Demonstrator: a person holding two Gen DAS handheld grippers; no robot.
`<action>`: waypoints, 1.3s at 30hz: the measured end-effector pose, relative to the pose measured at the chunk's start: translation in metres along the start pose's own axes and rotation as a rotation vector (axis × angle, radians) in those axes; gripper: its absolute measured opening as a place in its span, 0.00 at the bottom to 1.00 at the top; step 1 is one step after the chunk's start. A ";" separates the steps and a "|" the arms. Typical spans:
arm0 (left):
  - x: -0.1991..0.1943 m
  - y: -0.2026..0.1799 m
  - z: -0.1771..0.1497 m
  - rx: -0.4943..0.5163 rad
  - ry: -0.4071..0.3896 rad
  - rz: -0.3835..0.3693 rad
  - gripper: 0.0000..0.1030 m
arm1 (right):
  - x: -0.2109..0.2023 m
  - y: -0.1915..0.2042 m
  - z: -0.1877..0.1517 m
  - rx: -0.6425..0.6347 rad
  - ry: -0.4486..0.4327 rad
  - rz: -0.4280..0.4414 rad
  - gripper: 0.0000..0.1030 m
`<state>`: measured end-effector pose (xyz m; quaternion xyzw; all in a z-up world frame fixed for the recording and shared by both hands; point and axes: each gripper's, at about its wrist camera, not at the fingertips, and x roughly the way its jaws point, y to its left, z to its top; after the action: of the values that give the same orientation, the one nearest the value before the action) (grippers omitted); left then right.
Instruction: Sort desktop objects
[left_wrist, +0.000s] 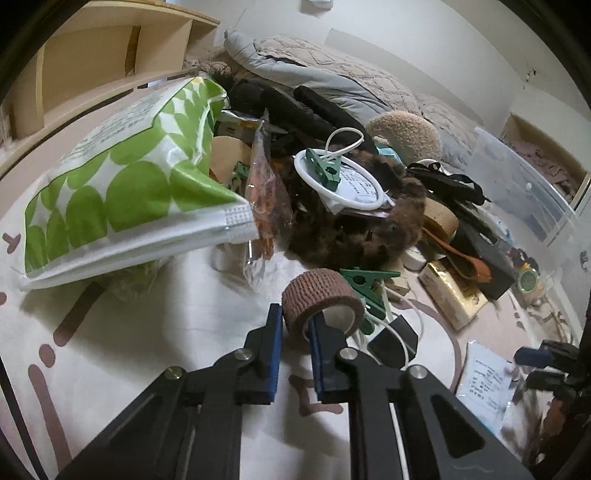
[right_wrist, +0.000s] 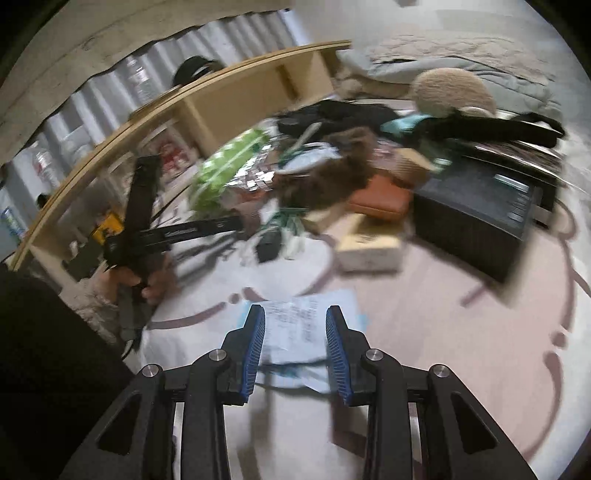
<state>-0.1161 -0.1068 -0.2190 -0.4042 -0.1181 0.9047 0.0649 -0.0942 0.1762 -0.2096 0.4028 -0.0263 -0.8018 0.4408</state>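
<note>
The left gripper (left_wrist: 295, 325) pinches the wall of the tape roll (left_wrist: 322, 300), just in front of the green clip (left_wrist: 364, 286). The right gripper (right_wrist: 295, 347) hangs spread over a paper (right_wrist: 306, 321), well apart from the roll.

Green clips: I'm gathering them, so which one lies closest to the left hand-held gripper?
The green clip just behind the brown bandage roll. The other green clip sits farther back on the white ring.
</note>
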 end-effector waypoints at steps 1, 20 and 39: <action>-0.002 0.001 0.000 -0.006 0.000 -0.002 0.11 | 0.004 0.005 0.001 -0.017 0.009 0.014 0.32; -0.050 0.007 -0.028 0.131 0.224 0.029 0.11 | 0.060 0.031 0.000 -0.098 0.186 0.147 0.32; -0.056 0.010 -0.020 0.058 0.158 0.019 0.67 | 0.021 -0.021 -0.001 0.119 -0.003 -0.025 0.32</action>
<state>-0.0637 -0.1246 -0.1946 -0.4733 -0.0825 0.8736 0.0773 -0.1139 0.1736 -0.2321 0.4272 -0.0695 -0.8048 0.4062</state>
